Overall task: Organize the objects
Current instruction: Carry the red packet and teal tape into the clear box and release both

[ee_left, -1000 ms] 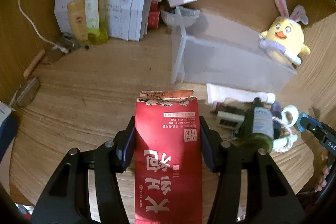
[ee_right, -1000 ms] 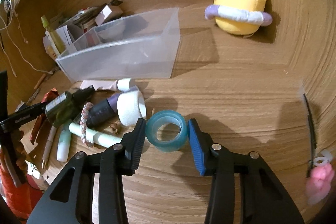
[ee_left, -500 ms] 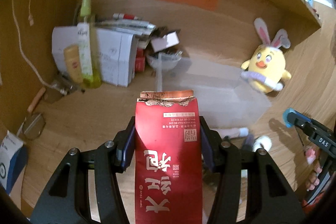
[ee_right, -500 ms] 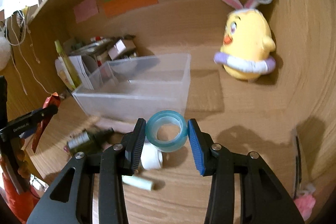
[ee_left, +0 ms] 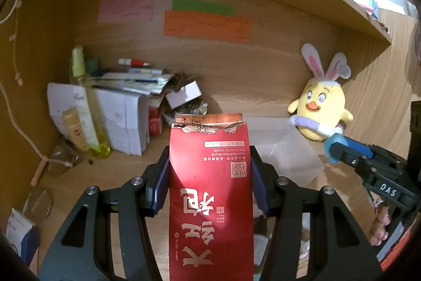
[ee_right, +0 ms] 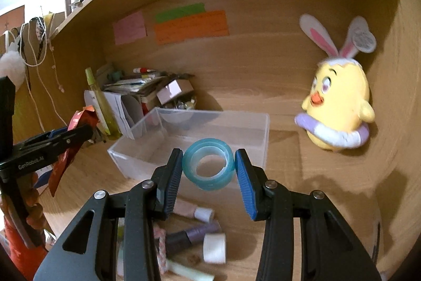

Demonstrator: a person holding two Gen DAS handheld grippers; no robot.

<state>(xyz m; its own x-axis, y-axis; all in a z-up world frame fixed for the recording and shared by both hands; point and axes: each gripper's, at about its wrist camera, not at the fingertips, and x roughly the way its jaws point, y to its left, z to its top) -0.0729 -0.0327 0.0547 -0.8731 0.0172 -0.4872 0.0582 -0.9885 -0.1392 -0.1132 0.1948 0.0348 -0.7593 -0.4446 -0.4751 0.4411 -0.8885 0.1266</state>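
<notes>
My left gripper (ee_left: 208, 170) is shut on a red tea packet (ee_left: 210, 191) with a torn top, held up above the desk. My right gripper (ee_right: 208, 167) is shut on a teal roll of tape (ee_right: 209, 167), lifted in front of a clear plastic bin (ee_right: 147, 146). The bin (ee_left: 284, 146) lies behind the red packet in the left wrist view, and the right gripper (ee_left: 332, 150) shows there at the right edge. The left gripper (ee_right: 86, 131) with its packet (ee_right: 79, 120) appears at the left of the right wrist view.
A yellow chick plush with rabbit ears (ee_left: 321, 112) (ee_right: 339, 102) stands at the back right. Papers, boxes and a green spray bottle (ee_left: 86, 107) crowd the back left corner. Tubes, a white tape roll (ee_right: 214, 246) and pens lie on the desk below my right gripper.
Both grippers have risen and tilted up with their loads, so the back wall with its sticky notes and the shelf edge have come into view. The desk clutter has dropped lower in both views.
</notes>
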